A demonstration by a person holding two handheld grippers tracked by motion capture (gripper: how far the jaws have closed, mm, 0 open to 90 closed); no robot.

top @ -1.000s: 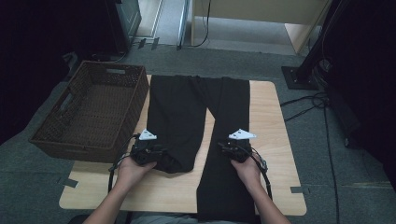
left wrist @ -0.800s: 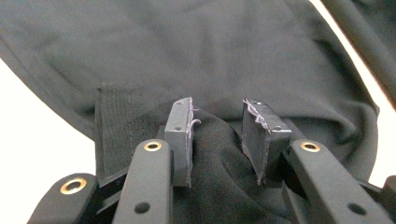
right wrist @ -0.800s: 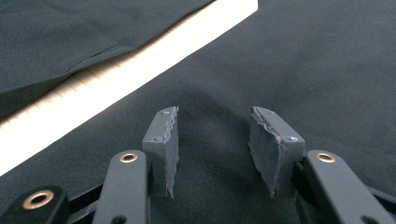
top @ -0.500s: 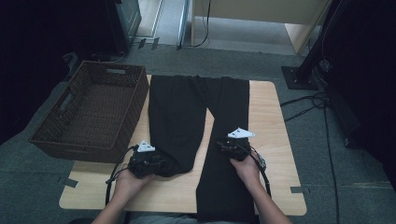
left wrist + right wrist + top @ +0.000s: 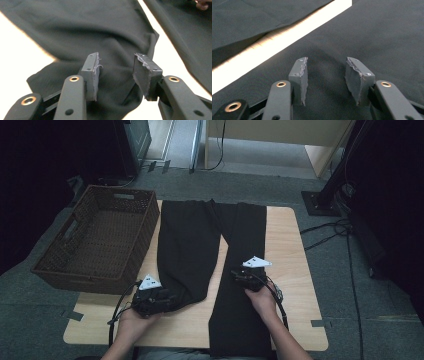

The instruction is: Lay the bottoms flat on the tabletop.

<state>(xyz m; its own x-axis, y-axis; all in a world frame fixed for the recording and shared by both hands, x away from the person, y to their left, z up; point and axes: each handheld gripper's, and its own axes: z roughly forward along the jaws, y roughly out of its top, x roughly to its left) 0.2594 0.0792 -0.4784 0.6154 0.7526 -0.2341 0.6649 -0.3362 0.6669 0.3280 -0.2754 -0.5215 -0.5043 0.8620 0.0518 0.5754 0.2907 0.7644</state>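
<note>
Black trousers (image 5: 190, 245) lie flat on the wooden table (image 5: 285, 235), legs toward the person. The left leg ends short; the right leg (image 5: 235, 320) runs to the near edge. My left gripper (image 5: 169, 299) lies at the left leg's end, and its jaws have just been opening. In the left gripper view, it (image 5: 116, 72) stands open with rumpled black cloth (image 5: 100, 30) under and between the pads (image 5: 93, 72), which do not press on it. My right gripper (image 5: 240, 276) rests over the right leg, and it (image 5: 325, 75) is open above smooth cloth (image 5: 374, 37).
A dark wicker basket (image 5: 55, 270) stands at the table's left side, partly off its edge. Bare wood (image 5: 190, 325) shows between the two legs and along the near edge. Cables (image 5: 325, 227) and a stand base (image 5: 320, 202) lie on the floor to the right.
My left gripper has drawn back a little toward the person along the left leg's end, and its jaws have widened. The right gripper has stayed where it was.
</note>
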